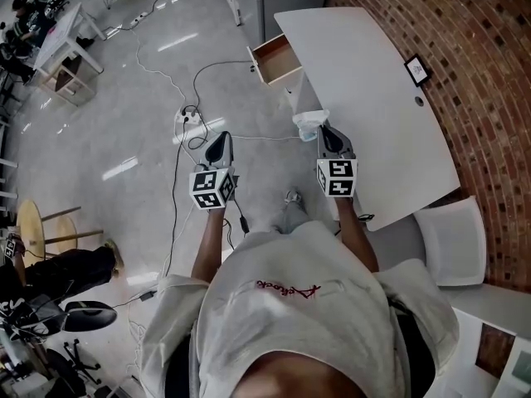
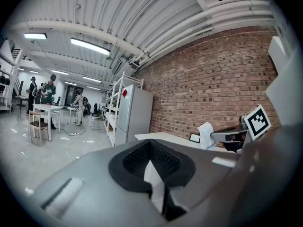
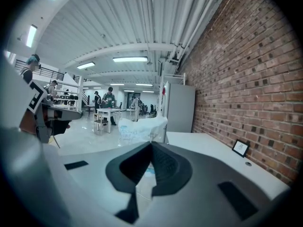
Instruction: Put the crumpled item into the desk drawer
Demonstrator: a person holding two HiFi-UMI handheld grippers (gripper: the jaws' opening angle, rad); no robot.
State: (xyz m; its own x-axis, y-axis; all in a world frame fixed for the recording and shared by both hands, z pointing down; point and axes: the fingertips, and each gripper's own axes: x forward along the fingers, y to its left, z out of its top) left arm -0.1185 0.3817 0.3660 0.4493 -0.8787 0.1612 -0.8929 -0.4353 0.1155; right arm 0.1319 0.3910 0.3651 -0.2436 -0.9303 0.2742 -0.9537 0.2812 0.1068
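Observation:
My right gripper point(image 1: 324, 129) is shut on a crumpled white item point(image 1: 310, 123), held in the air off the near left edge of the white desk point(image 1: 373, 81). In the right gripper view the item point(image 3: 140, 128) bulges just beyond the jaw tips point(image 3: 151, 144). The desk drawer point(image 1: 277, 59) stands pulled open at the desk's far left corner, its wooden inside showing. Left of it, over the floor, my left gripper point(image 1: 221, 136) is shut with nothing in it; its jaws point(image 2: 150, 143) meet at the tip. The left gripper view also catches the item point(image 2: 206, 135).
A small framed picture point(image 1: 417, 70) and a cable hole point(image 1: 419, 101) are on the desk by the brick wall. Cables and a power strip point(image 1: 187, 119) lie on the floor. A white chair point(image 1: 452, 239) stands at the desk's near end. A fridge point(image 2: 134, 113) stands beyond.

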